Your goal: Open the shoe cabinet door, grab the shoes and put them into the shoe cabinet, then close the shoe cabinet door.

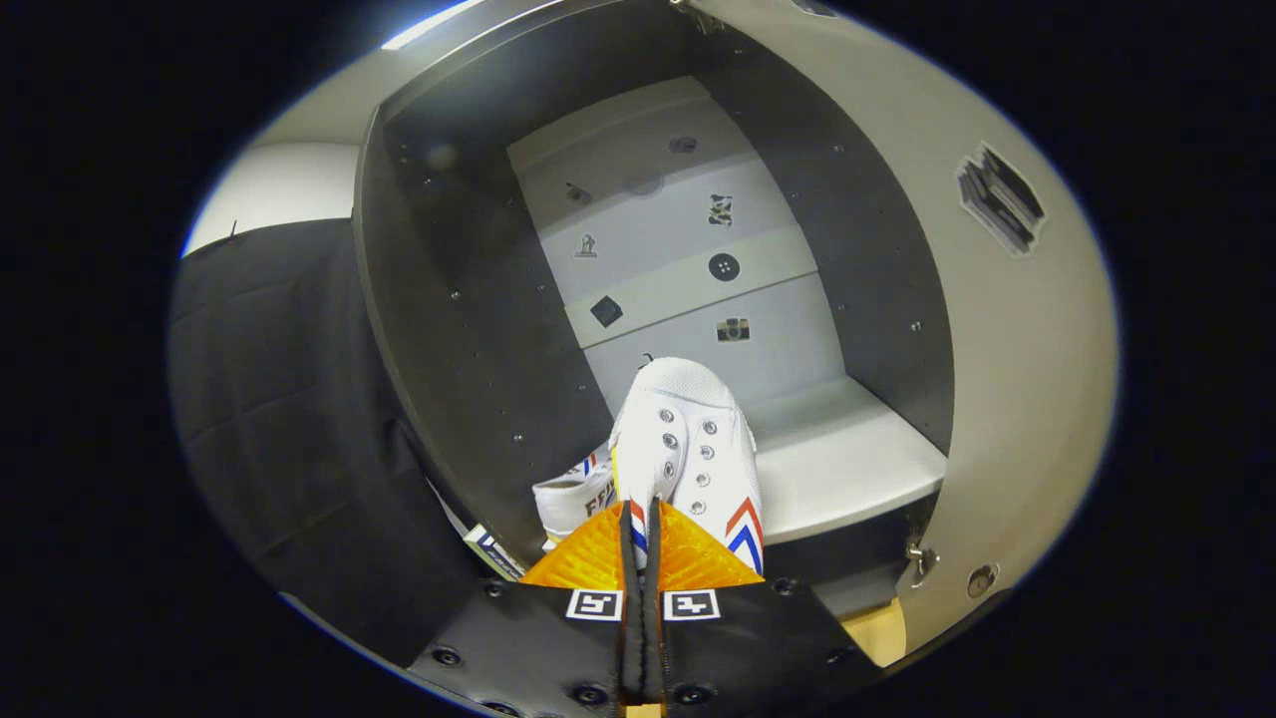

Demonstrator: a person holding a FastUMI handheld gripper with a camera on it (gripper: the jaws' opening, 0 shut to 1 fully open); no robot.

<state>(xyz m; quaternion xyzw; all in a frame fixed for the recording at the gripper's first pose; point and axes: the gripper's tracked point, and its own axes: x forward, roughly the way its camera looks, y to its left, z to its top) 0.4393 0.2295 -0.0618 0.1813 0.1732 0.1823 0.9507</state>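
Observation:
A white canvas shoe with red and blue chevrons hangs toe-forward just ahead of my fingers, over the front of the cabinet's white shelf. My gripper is shut on the shoe's heel edge, its two fingers nearly together. A second white shoe lies lower left of the held one, beside the cabinet's dark left wall. The cabinet stands open, with its door swung out to the right.
The cabinet's back panel is pale with small stickers. A hinge and round fitting sit at the door's lower edge. Black cloth hangs left of the cabinet. A bit of wooden floor shows below the shelf.

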